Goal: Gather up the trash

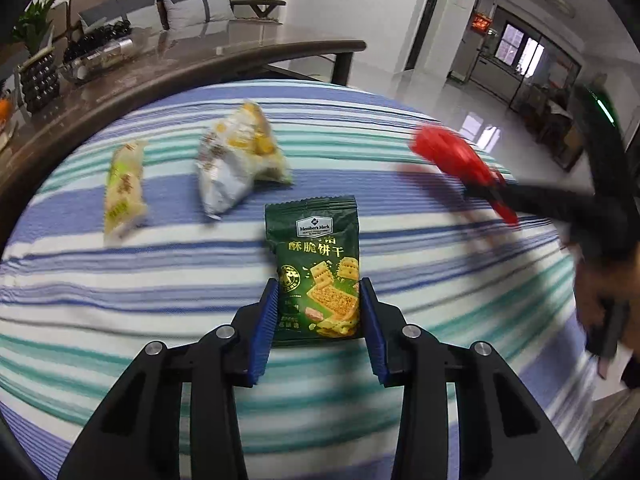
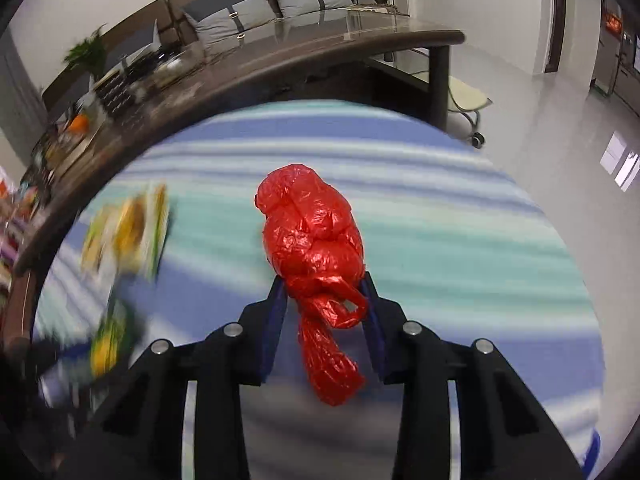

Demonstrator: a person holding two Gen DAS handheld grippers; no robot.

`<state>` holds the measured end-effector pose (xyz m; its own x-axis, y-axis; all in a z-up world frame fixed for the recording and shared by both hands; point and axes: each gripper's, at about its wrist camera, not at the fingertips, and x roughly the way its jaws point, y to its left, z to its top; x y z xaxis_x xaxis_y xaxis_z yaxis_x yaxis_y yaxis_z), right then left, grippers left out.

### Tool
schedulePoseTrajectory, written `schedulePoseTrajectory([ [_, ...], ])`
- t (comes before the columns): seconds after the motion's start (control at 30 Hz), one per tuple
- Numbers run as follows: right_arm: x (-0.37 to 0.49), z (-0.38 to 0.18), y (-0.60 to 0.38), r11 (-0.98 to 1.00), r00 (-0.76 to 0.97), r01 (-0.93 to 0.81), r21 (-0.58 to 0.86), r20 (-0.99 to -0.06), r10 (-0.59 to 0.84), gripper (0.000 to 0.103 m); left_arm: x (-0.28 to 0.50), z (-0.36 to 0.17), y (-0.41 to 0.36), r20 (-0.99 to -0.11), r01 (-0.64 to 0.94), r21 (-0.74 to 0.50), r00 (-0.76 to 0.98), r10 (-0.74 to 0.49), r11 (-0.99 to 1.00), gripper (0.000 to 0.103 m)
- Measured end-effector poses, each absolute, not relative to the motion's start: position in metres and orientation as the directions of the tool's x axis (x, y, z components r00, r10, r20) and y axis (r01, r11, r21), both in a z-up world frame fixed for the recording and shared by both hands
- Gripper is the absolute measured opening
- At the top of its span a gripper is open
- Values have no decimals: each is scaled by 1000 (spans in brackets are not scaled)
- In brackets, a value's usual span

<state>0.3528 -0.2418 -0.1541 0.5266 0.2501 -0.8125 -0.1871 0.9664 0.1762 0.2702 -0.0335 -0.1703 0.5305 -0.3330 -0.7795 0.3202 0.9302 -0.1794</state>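
Two blue pads close on the sides of a green cracker packet (image 1: 316, 268) in the left wrist view: the left gripper (image 1: 319, 294) has the lower part of the packet between its fingertips, one pad against each long edge, and the packet's upper half with its crimped top seam sticks out past the fingers, lying flat over the striped cloth (image 1: 160, 280). In the right wrist view the right gripper (image 2: 325, 294) is clamped on a knotted red plastic bag (image 2: 314, 236); the fingers pinch it at the knot, the bulging body of the bag stands out beyond the fingertips, and its twisted tail hangs back between the black finger arms toward the camera. The same red bag shows blurred at the right of the left wrist view, caught in the dark fingers of the other gripper, with part of a hand (image 1: 600, 292) behind it, and it sits well apart from the green packet. Farther out on the cloth, beyond the green packet and to its left, lies a crumpled silver and yellow snack bag (image 1: 236, 164), and left of that, apart from it, a narrow pale yellow wrapper (image 1: 124, 192). The cloth is banded in blue, teal and white. Past its far edge runs a dark glossy table (image 1: 224, 54) bearing a pineapple-shaped ornament (image 1: 40, 76) and a glass bowl (image 1: 96, 56), with a sofa and grey cushions (image 1: 196, 8) behind, and pale shiny floor off to the right.
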Motion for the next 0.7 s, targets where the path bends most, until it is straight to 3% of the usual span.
schedulePoseTrajectory([
  [0.17, 250, -153, -266, 979, 540, -165, 123, -819, 194, 36, 237, -166, -55, -785, 374, -181, 502, -363, 909, 39],
  [0.4, 182, -162, -258, 983, 555, -145, 116, -812, 178, 38, 190, -156, -63, -772, 403, -151, 522, -362, 903, 43],
  [0.43, 179, -164, -253, 982, 551, -156, 105, -816, 175, 41, 184, -154, -64, -770, 399, -137, 533, -351, 907, 52],
  [0.47, 177, -166, -249, 982, 549, -165, 95, -818, 171, 53, 182, -154, -63, -771, 397, -133, 534, -347, 908, 74],
  [0.53, 172, -169, -239, 981, 555, -182, 65, -817, 157, 73, 179, -154, -64, -772, 391, -126, 539, -338, 912, 89],
  [0.7, 165, -173, -235, 983, 578, -180, 45, -804, 142, 82, 171, -168, -72, -808, 402, -56, 520, -278, 914, 90],
])
